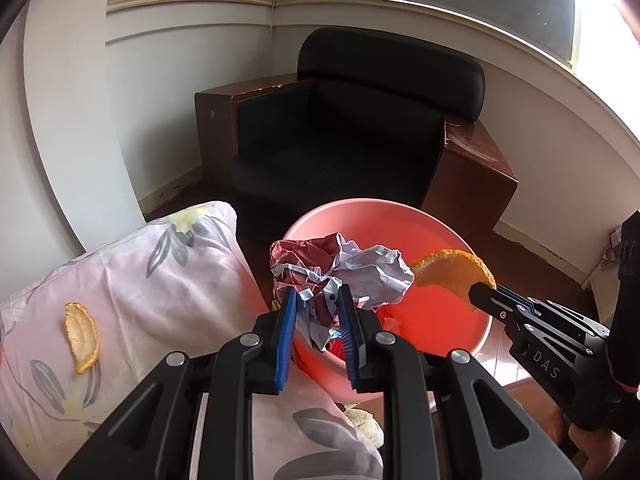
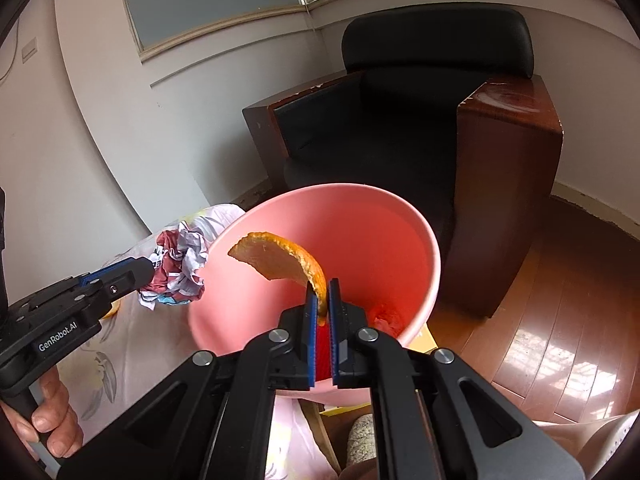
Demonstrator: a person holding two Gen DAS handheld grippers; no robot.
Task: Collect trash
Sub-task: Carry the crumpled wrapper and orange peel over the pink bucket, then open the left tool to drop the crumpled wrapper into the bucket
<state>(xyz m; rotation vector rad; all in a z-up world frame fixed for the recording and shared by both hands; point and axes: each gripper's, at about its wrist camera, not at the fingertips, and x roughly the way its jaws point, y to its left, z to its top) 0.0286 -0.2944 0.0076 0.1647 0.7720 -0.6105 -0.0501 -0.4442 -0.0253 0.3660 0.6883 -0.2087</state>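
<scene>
My left gripper (image 1: 318,300) is shut on a crumpled ball of red and white paper (image 1: 340,272) and holds it over the near left rim of a pink bin (image 1: 384,212). My right gripper (image 2: 322,292) is shut on a curved orange peel (image 2: 280,258) held over the bin's opening (image 2: 360,232). The right gripper also shows in the left wrist view (image 1: 480,292) with the peel (image 1: 452,270). The left gripper shows in the right wrist view (image 2: 146,272) with the paper ball (image 2: 180,266). Another orange peel (image 1: 82,336) lies on the floral bedding (image 1: 160,280).
A black armchair with brown wooden sides (image 1: 352,128) stands in the corner behind the bin. Wooden floor (image 2: 540,340) lies to the right. Some red trash (image 2: 386,318) sits at the bin's bottom. White walls and windows are behind.
</scene>
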